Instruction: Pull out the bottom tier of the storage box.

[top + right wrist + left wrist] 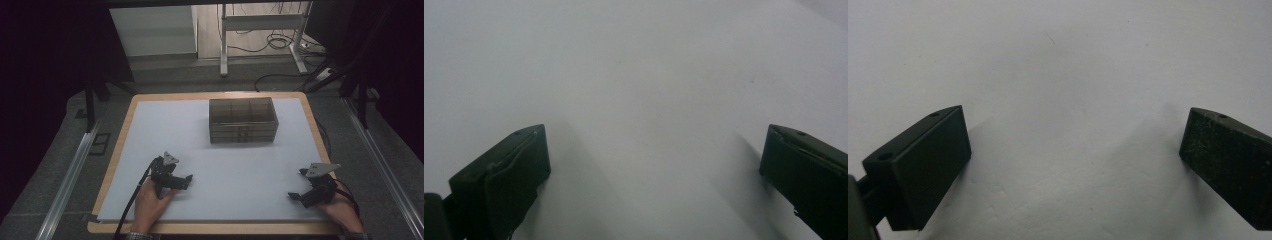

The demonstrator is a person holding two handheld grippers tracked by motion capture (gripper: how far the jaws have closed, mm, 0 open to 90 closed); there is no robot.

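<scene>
Clear compartment box (243,120) sits at far-centre of the white mat (165,130), upright, well apart from both grippers. L gripper (186,181) rests on mat near front-left, held by left hand (150,202), jaws spread wide w/ nothing between; R gripper (298,185) at front-right in right hand (345,210), jaws likewise wide, empty. Mat lies on wooden table (310,107).

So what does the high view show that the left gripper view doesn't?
The high view alone takes in the dark divided box at the far middle of the white mat, the wooden table edge, both hands and the right gripper. The left gripper view alone gives a close look between its own wide-open jaws, nothing between them. Both share the left gripper and the bare white mat.
</scene>
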